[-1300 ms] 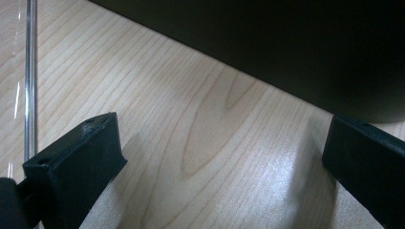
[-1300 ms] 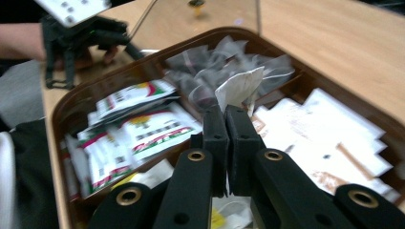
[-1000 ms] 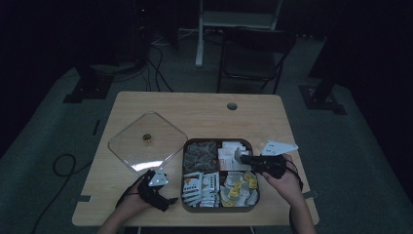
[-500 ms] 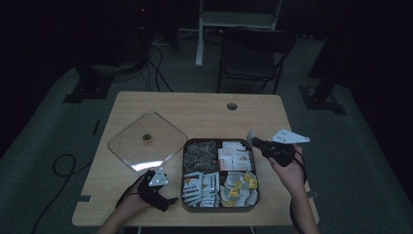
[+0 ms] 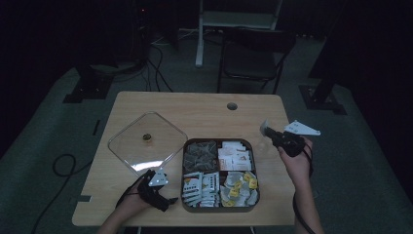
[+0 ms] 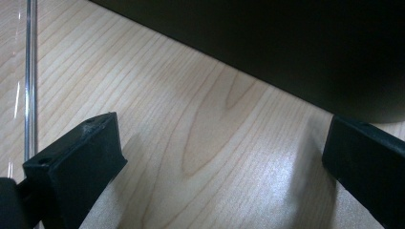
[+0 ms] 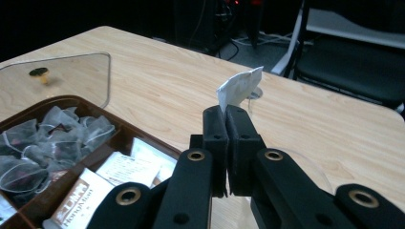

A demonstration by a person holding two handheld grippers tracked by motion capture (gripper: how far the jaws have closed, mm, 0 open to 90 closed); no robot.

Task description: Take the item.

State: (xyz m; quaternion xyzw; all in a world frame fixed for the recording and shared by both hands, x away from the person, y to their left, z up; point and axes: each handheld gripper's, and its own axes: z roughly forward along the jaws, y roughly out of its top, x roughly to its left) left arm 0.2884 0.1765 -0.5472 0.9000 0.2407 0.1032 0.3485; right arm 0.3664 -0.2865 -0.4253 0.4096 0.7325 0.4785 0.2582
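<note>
**Sachet held clear of tray**

Right gripper (image 7: pixel 228 125) jaws pressed together, pinching a white sachet (image 7: pixel 239 86); high view places it over bare table (image 5: pixel 204 109), right of the brown tray (image 5: pixel 254 161). Left gripper (image 6: pixel 219 157) jaws spread, nothing between them, low over the wood beside the clear lid (image 6: pixel 29 81).

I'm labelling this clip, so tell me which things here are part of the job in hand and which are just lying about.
In the job:
- white packet, pinched in the right gripper
- brown tray of tea bags and packets
- left gripper, open, resting on the table

Lying about:
- clear lid, set aside left of the tray
- chair
- floor cables
</note>
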